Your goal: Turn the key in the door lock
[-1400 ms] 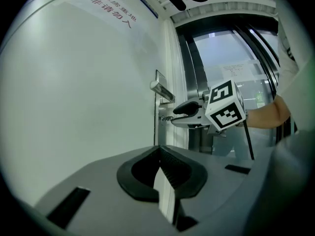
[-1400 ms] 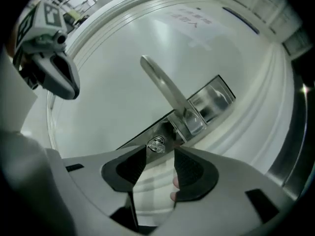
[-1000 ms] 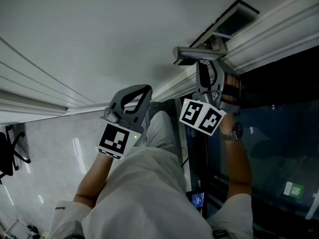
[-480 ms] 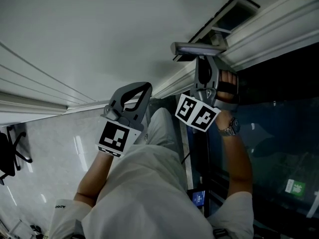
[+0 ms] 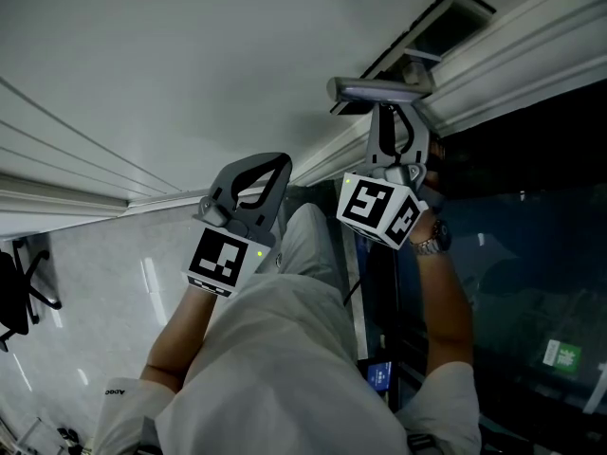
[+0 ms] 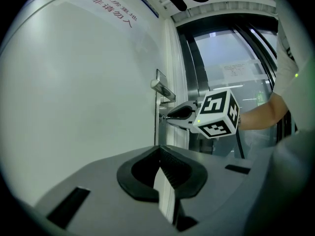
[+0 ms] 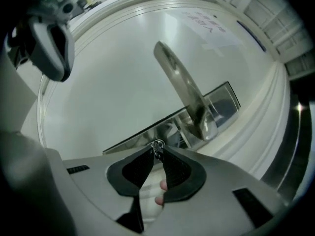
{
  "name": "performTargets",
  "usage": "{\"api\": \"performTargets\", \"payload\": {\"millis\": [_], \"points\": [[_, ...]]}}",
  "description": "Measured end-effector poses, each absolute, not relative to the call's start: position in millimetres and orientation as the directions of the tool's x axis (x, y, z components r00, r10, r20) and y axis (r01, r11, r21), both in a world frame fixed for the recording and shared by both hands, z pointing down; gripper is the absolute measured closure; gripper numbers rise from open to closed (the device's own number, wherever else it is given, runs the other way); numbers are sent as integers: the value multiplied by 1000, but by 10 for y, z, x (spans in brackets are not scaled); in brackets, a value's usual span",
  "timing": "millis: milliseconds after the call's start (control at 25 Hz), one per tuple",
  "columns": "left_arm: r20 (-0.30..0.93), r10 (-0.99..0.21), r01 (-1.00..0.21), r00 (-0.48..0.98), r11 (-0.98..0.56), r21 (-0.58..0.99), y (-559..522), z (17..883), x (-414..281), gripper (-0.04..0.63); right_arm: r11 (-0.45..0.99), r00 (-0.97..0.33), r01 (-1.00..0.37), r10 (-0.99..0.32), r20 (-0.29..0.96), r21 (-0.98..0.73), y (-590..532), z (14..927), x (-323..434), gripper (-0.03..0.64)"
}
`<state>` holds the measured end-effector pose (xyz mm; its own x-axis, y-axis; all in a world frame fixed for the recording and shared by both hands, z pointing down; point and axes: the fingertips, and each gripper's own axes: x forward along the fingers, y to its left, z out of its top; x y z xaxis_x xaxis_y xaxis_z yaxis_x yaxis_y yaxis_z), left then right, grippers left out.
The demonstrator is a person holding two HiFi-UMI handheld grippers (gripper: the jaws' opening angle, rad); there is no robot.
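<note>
Key (image 7: 158, 145) stuck in lock (image 7: 147, 134), just below door handle (image 7: 184, 90). Pinched at tips of R gripper (image 7: 157, 151) (jaws just squeezed in on it). L gripper (image 6: 158, 152) closed, nothing inside, well apart from lock.

The door handle (image 7: 184, 90) sticks out from the door (image 5: 190, 64) just above the key (image 7: 158, 145), so room there is tight. The raised door frame (image 5: 512, 55) stands close on one side. On the other side the flat door leaves wide room to pass.
</note>
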<state>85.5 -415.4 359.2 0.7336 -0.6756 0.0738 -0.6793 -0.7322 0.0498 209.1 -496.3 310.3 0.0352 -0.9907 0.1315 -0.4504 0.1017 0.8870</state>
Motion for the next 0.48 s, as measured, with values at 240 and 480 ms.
{"api": "performTargets", "payload": {"millis": [240, 480], "points": [[71, -671, -674, 738, -737, 49, -4147, 3582, 880, 588, 107, 36, -535, -988, 149, 838, -4964, 3081, 2096, 554], [64, -669, -672, 740, -739, 47, -4140, 3549, 898, 588, 118, 21, -615, -986, 165, 779, -4958, 3060, 2089, 554]]}}
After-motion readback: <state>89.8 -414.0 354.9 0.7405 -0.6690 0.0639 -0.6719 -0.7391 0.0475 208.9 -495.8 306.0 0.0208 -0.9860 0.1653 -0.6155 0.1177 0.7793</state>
